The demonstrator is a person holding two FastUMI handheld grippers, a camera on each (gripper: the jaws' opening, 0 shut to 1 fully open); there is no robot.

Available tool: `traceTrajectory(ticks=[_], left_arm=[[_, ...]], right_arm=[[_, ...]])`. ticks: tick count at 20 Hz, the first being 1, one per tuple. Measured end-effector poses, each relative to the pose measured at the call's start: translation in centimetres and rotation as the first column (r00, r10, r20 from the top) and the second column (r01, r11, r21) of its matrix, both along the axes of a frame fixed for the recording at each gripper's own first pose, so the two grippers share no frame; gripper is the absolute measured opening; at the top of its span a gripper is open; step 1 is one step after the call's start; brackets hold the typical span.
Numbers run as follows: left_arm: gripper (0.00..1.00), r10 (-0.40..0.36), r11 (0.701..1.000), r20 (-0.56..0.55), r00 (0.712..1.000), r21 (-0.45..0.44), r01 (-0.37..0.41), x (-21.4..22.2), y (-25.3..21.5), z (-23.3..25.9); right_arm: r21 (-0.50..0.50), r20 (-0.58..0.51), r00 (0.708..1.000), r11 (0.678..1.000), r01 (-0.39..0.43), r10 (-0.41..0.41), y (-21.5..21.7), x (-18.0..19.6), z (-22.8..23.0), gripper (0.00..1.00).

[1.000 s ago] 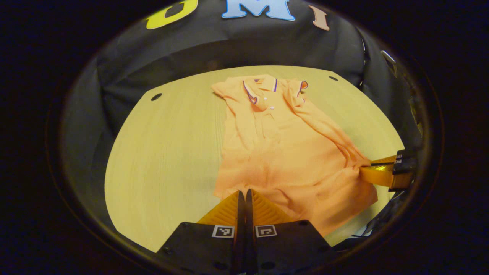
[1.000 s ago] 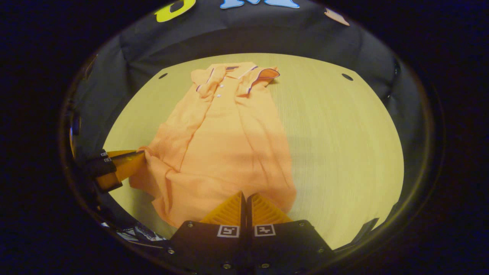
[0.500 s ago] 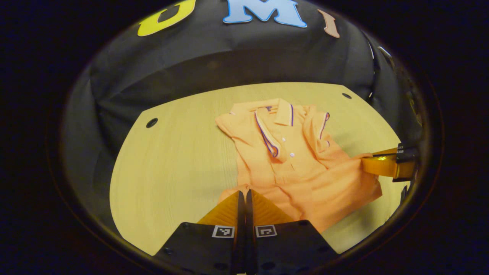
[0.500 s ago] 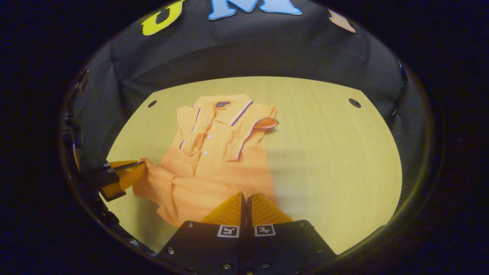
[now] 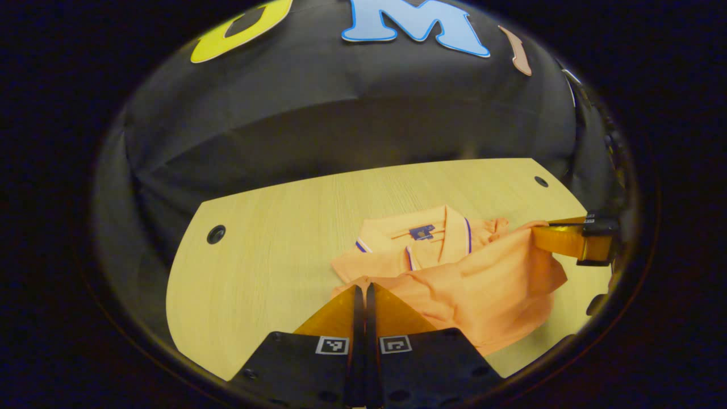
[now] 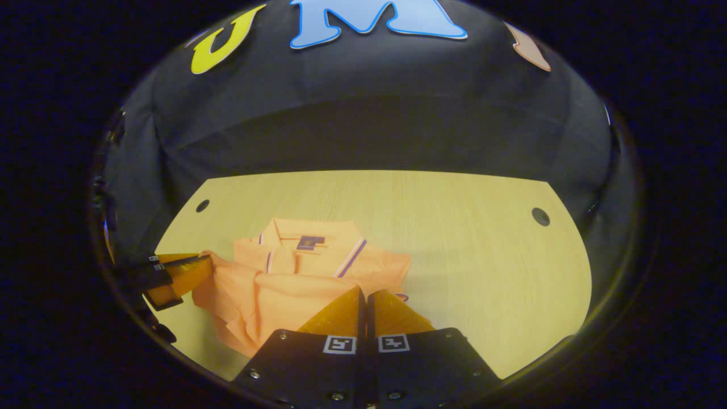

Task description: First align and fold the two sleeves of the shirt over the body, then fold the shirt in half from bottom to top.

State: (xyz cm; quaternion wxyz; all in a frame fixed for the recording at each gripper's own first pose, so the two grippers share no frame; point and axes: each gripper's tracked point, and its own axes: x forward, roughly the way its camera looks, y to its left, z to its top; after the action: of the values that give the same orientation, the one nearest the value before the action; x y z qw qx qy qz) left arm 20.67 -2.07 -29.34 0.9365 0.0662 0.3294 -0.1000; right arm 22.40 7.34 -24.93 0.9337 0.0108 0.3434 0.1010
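Here the orange shirt (image 5: pixel 454 278) lies toward the near edge of the wooden table (image 5: pixel 272 238), its collar pointing at the far edge and its hem lifted over the body. The left gripper (image 5: pixel 363 292) and right gripper (image 6: pixel 363 295) are each pinched closed on a hem corner. The cloth looks light, soft and limp, sagging between the two grips, so I judge the corners the best hold, kept taut.

Pale wood-grain tabletop (image 5: pixel 267 250), round holes at 9 and 2 o'clock; creased black cloth wall (image 6: pixel 363 113) behind.
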Motion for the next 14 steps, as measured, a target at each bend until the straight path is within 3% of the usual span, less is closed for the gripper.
traceTrajectory(ticks=[8, 14], left_arm=[[0.05, -0.024, 1.0, 0.042, 0.999, 0.019, 0.023, 8.6, -0.5, -0.2], [0.05, -0.072, 0.994, 0.057, 0.996, 0.084, 0.067, 10.7, -0.9, -0.5]], right_arm=[[-0.003, 0.035, 0.999, 1.0, 0.023, -0.023, 0.3, 7.7, -1.0, 0.0], [0.025, 0.023, 0.998, 0.998, 0.065, -0.066, -0.2, 10.7, -2.2, 0.0]])
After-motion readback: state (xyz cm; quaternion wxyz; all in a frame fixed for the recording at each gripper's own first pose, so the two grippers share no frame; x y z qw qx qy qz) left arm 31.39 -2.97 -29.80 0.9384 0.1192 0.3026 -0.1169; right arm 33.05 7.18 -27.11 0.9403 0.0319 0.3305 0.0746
